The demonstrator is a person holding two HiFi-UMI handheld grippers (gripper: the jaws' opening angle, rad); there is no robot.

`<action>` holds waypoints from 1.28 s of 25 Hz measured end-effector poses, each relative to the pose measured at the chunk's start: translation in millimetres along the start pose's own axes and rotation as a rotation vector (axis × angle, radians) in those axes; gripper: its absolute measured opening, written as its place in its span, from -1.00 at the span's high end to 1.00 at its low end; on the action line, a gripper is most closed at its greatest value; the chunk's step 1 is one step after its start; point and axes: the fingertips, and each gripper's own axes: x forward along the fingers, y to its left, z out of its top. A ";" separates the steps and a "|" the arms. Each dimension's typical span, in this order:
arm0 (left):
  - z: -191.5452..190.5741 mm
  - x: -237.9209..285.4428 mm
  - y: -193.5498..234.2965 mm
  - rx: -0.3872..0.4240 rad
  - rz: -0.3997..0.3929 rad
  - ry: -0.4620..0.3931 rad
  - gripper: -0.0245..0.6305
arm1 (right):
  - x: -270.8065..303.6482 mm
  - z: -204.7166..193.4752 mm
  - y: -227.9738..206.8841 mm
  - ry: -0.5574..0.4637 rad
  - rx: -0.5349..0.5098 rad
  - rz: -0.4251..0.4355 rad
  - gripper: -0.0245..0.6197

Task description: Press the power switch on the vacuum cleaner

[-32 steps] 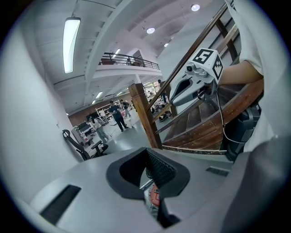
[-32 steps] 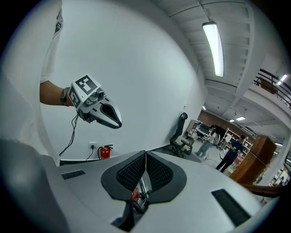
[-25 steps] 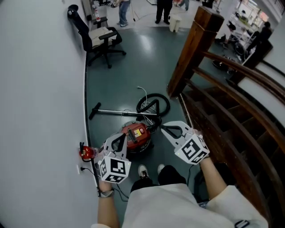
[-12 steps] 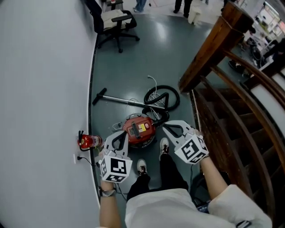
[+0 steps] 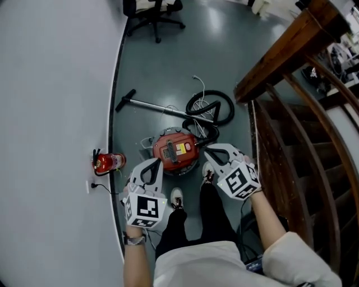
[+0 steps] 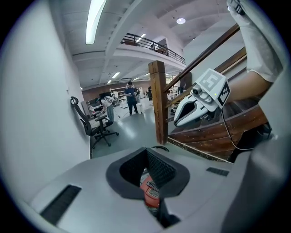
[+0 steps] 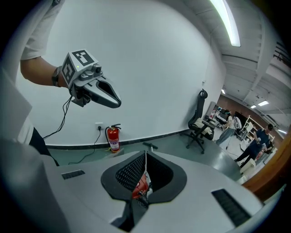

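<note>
1. Since a second ago, your head is tipping further down and you are stepping in. The office chair (image 5: 154, 10) is sliding to the top edge of the head view, and your right shoe (image 5: 207, 171) is landing just beside the vacuum cleaner (image 5: 175, 150).
2. Nearest you, the left gripper (image 5: 152, 166) is hovering above the floor with its jaws pressed together and nothing between them. Its own view is showing only a slice of red canister below the pads.
3. Your right gripper (image 5: 210, 151) is hanging the same way, closed and empty, with its tips pointing at the canister's right side.
4. Just ahead of the two grippers, the vacuum cleaner is sitting on the grey floor. It is a round red canister with a pale label panel on top. The power switch is too small to pick out.
5. The shell is looking like rigid, fairly heavy plastic, so it is likely to hold steady under a straight downward push and may shift under a sideways one. Closed jaw tips seem suited to pressing, and no grasp is needed.
6. Level with the canister, a red fire extinguisher (image 5: 105, 162) is standing against the wall on the left.
7. Farther off, a black hose (image 5: 211, 107) is lying coiled and a wand (image 5: 151, 104) is stretching toward the wall. A wooden stair rail (image 5: 291, 42) is rising on the right.
</note>
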 end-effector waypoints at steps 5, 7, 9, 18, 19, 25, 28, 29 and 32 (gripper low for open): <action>-21.3 28.5 -5.1 -0.025 -0.013 0.028 0.93 | 31.1 -29.2 -1.0 0.029 0.020 0.034 0.83; -29.1 38.2 -6.2 -0.031 -0.018 0.039 0.93 | 41.1 -37.5 -1.5 0.038 0.032 0.043 0.83; -35.4 44.1 -7.9 -0.040 -0.020 0.049 0.93 | 47.8 -46.5 0.3 0.052 0.039 0.052 0.83; -52.8 62.2 -13.8 -0.063 -0.038 0.067 0.93 | 76.6 -96.0 15.1 0.137 0.066 0.084 0.83; -56.3 65.1 -16.3 -0.062 -0.047 0.069 0.93 | 79.9 -100.3 16.2 0.142 0.075 0.086 0.83; -75.7 79.6 -22.1 -0.076 -0.074 0.085 0.93 | 104.2 -127.3 20.7 0.183 0.098 0.087 0.83; -88.6 86.5 -22.8 -0.078 -0.083 0.103 0.93 | 117.5 -139.0 22.1 0.198 0.103 0.086 0.83; -93.2 88.1 -22.7 -0.081 -0.083 0.110 0.93 | 121.7 -142.7 23.4 0.205 0.098 0.088 0.83; -105.7 93.6 -21.1 -0.091 -0.079 0.126 0.93 | 133.8 -153.1 26.8 0.218 0.094 0.096 0.83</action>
